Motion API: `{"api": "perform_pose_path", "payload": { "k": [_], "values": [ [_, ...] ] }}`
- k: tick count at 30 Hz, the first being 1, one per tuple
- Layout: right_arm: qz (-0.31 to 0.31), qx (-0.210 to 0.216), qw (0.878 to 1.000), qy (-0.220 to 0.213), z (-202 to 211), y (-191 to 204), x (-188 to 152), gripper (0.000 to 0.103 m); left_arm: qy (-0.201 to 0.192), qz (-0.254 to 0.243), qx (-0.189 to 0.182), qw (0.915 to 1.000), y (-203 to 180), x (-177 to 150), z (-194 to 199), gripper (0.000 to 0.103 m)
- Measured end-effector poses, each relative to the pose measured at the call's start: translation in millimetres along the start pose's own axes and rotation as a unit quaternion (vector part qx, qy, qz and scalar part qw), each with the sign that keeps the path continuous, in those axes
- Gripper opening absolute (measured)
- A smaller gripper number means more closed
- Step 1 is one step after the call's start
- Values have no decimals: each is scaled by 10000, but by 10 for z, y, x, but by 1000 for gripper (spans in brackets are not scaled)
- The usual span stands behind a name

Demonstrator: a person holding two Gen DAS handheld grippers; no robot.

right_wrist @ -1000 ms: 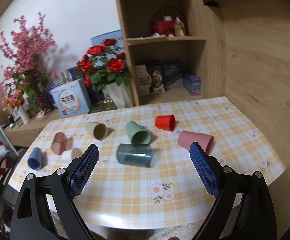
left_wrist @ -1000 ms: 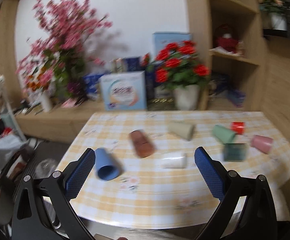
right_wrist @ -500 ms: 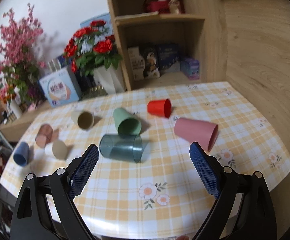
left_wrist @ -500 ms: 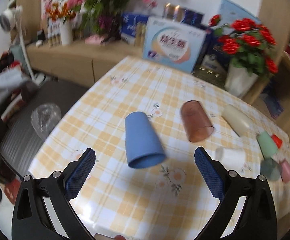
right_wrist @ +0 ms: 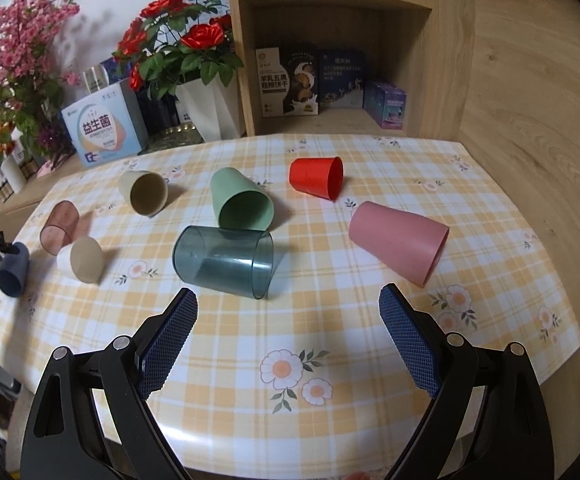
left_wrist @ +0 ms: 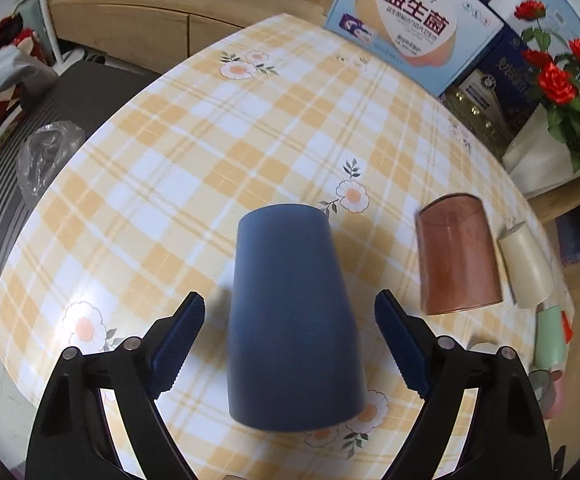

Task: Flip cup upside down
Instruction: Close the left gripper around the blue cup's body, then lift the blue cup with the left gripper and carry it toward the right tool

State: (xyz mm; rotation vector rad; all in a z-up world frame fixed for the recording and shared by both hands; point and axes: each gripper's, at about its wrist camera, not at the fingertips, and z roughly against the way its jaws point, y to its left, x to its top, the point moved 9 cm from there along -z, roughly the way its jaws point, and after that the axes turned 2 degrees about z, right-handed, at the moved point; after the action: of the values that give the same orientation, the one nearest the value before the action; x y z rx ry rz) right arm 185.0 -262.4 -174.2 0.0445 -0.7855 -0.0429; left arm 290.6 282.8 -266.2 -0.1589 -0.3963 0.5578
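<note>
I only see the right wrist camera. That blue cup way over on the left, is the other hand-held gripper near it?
Observer: Yes. In the left wrist view the blue cup lies on its side between the fingers of the left hand-held gripper.
Operator: Is it squeezing the cup?
Observer: No, it is open. Both pads show a gap to the cup.
Operator: Which way does the cup point?
Observer: Its wide end faces the camera and its narrow base points away.
</note>
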Motion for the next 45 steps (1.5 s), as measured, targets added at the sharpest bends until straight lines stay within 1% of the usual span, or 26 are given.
{"api": "perform_pose_path", "payload": {
  "k": [3, 7, 9, 10, 14, 20, 24, 27, 28, 30, 33, 34, 39, 41, 45],
  "values": [
    [22, 110, 9999, 119, -72, 55, -20, 89, 113, -9, 18, 9999, -12, -17, -91, 71],
    [126, 233, 9995, 187, -105, 154, -42, 89, 218, -8, 84, 9997, -7, -37, -201, 70],
    [156, 238, 9994, 193, -100, 165, -45, 89, 266, -16, 30, 9996, -14, -68, -227, 66],
    [160, 230, 9994, 187, -97, 162, -45, 89, 223, -39, 7, 9997, -27, -77, -218, 66],
    [52, 207, 9997, 156, -78, 99, -35, 89, -155, -193, -212, 9995, -106, -134, -35, 66],
    [-53, 292, 9994, 154, -78, 62, -35, 89, -257, -150, -436, 9986, -161, -306, 300, 65],
    [-125, 366, 9991, 160, -73, 54, -57, 89, -353, -279, -607, 9971, -282, -445, 588, 65],
    [-162, 384, 9990, 134, -52, 24, -57, 89, -402, -456, -759, 9953, -465, -575, 804, 65],
    [-155, 371, 9991, 102, -40, 13, -47, 89, -461, -548, -785, 9943, -546, -617, 881, 65],
    [-160, 367, 9992, 12, -8, -30, -16, 89, -575, -752, -1002, 9905, -785, -734, 1058, 65],
    [-234, 298, 9993, -55, 11, -165, 31, 89, -558, -1038, -1409, 9830, -1244, -987, 1222, 65],
    [-266, 260, 9993, -75, 20, -222, 46, 89, -532, -1091, -1476, 9816, -1341, -1042, 1234, 65],
    [-521, 63, 9982, -277, 131, -631, 134, 89, -87, -1478, -2050, 9675, -2170, -1589, 1195, 65],
    [-646, -40, 9973, -357, 182, -836, 144, 89, 117, -1717, -2281, 9583, -2559, -1843, 1162, 65],
    [-908, -206, 9948, -404, 227, -1237, 96, 89, 482, -2147, -2565, 9412, -3240, -2297, 1034, 65]
  ]
}}
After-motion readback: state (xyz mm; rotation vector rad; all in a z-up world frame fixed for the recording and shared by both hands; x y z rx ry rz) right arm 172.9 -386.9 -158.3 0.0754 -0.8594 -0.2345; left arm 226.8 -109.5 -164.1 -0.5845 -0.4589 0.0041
